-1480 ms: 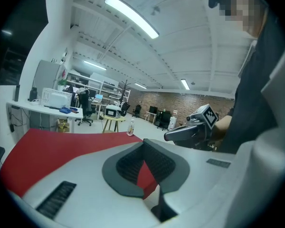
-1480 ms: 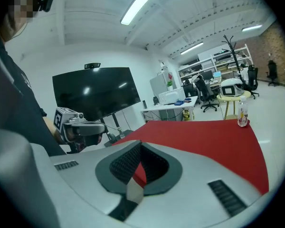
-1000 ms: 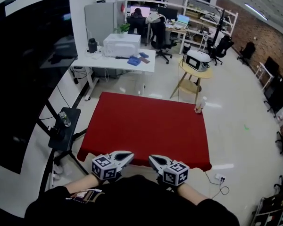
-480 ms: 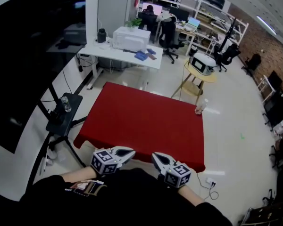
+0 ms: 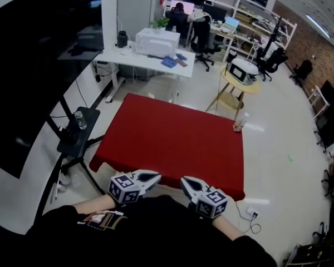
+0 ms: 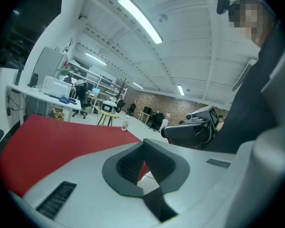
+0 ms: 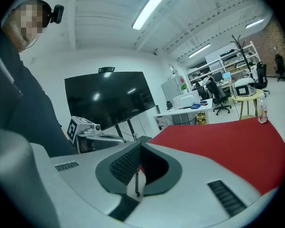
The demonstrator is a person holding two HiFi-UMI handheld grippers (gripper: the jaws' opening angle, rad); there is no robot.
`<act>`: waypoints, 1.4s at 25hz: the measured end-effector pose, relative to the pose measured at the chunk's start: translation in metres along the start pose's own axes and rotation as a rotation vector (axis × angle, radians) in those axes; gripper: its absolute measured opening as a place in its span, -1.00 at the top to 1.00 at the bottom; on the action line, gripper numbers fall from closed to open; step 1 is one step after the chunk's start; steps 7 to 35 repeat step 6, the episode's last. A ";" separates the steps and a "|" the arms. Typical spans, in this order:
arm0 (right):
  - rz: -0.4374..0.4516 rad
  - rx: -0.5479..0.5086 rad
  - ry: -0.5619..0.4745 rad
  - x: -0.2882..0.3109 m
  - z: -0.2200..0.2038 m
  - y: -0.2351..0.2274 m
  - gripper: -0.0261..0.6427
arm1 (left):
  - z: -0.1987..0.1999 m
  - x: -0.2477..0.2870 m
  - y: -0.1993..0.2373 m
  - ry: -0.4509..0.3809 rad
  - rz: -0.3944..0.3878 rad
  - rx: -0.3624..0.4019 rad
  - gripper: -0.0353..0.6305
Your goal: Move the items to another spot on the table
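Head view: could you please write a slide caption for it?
Left tongs and right tongs, both shut, facing the red table.

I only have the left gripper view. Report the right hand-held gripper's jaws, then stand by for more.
Observer: The right hand-held gripper has its jaws together, with nothing between them.
Operator: Tell me what stands off the table's left side.
Observer: A small black stand sits beside the left edge of the red table, with a clear container on top.
Operator: Check the floor past the near right corner.
Observer: What looks like a white socket block with a cable lies on the floor there.
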State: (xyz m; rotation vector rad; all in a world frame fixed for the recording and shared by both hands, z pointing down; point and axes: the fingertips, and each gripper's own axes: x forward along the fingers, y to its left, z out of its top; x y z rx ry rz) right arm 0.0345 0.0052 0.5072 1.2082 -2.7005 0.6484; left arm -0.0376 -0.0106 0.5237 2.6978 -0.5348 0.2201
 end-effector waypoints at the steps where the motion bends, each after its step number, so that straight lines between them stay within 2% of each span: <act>1: -0.002 -0.001 0.000 0.000 0.002 0.000 0.92 | 0.002 0.000 0.000 -0.001 -0.001 0.000 0.88; 35: 0.012 -0.012 0.011 0.009 0.005 0.003 0.92 | 0.007 -0.001 0.008 -0.004 -0.005 0.005 0.88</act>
